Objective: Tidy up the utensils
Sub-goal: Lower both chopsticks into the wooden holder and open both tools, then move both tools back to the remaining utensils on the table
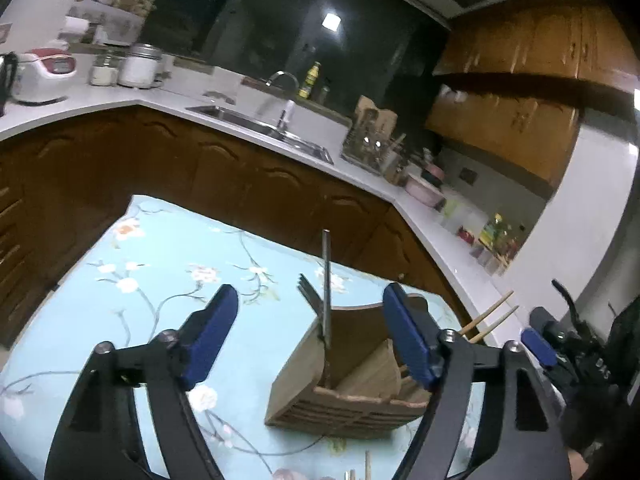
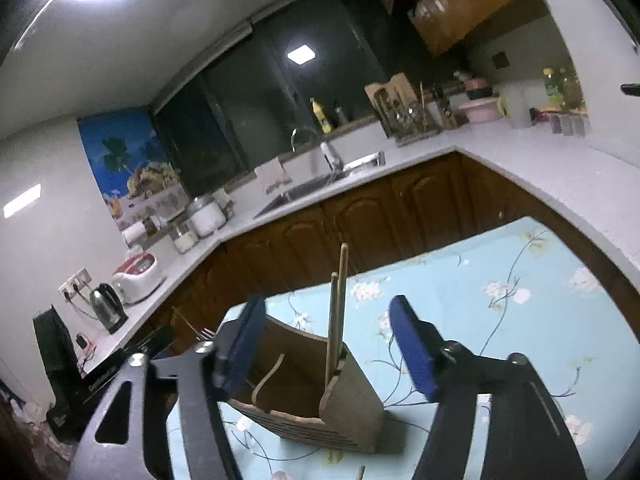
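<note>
Standing on the blue flowered surface, a wooden utensil holder with slatted front and inner dividers, seen between both pairs of blue-padded fingers. Rising from its left compartment, a dark metal handle and, just beside it, a fork with tines up, both leaning slightly. Sticking up from the right compartment, two wooden chopsticks, nearly upright, tips above the holder's rim. Curving inside the middle compartment in the right wrist view, a thin bent strip; cannot tell what.

Hovering near the holder, left gripper with fingers spread wide, nothing between the pads, the right pad overlapping the holder's far right edge in the picture; contact not clear. Hovering likewise, right gripper, fingers wide apart, gripping nothing, the holder and chopsticks showing in the gap beyond them. Showing at the right edge of the left wrist view, part of the right gripper with one blue pad.

Running behind the surface, a pale kitchen counter over brown cabinets, with a sink and tap far centre, a rice cooker far left, a kettle left in the right wrist view.
</note>
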